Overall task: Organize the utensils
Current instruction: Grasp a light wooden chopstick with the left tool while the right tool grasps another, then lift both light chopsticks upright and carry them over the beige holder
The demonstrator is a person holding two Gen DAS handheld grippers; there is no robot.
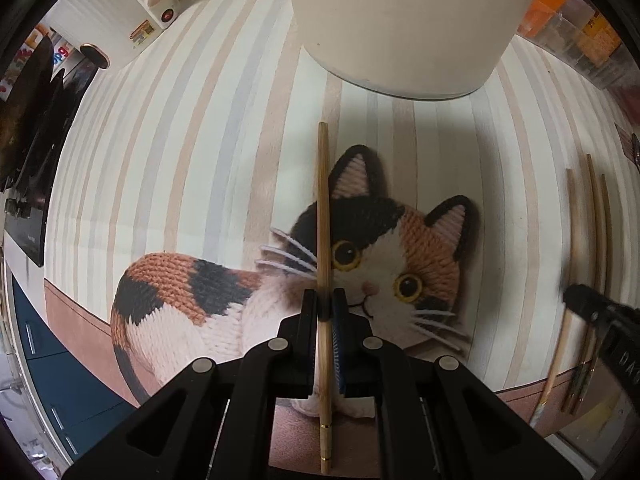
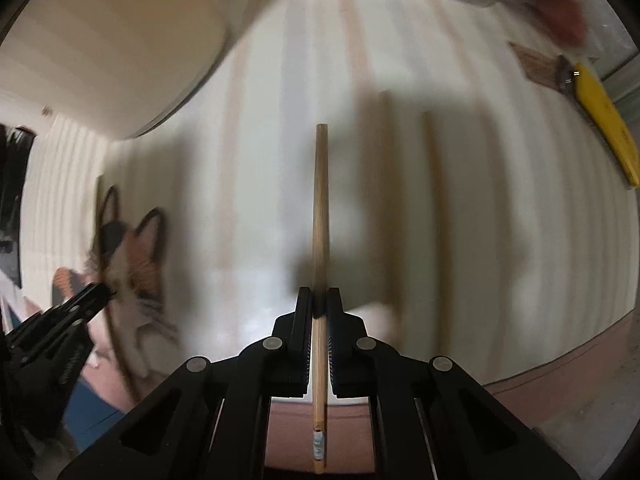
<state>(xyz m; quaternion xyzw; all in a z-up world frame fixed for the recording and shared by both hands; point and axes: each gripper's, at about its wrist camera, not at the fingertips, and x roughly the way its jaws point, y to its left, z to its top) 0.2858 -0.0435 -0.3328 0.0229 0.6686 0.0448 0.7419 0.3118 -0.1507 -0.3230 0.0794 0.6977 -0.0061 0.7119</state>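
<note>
My left gripper (image 1: 323, 296) is shut on a pale bamboo chopstick (image 1: 322, 200) that runs straight away from me over the cat picture on the striped mat (image 1: 180, 140). My right gripper (image 2: 319, 294) is shut on a darker wooden chopstick (image 2: 320, 200), gripped near its decorated end. Two more chopsticks (image 2: 434, 200) lie parallel just to its right, blurred. In the left wrist view the right gripper (image 1: 578, 298) shows at the right edge over that group of three chopsticks (image 1: 592, 220). The left gripper (image 2: 96, 294) appears at the left of the right wrist view.
A big white round container (image 1: 400, 20) stands on the mat just beyond the left chopstick, also visible as the white container (image 2: 100, 40). A yellow-handled tool (image 2: 604, 120) lies at the far right. Clear storage boxes (image 1: 580, 40) line the back. The mat's brown border (image 1: 72, 320) marks its near edge.
</note>
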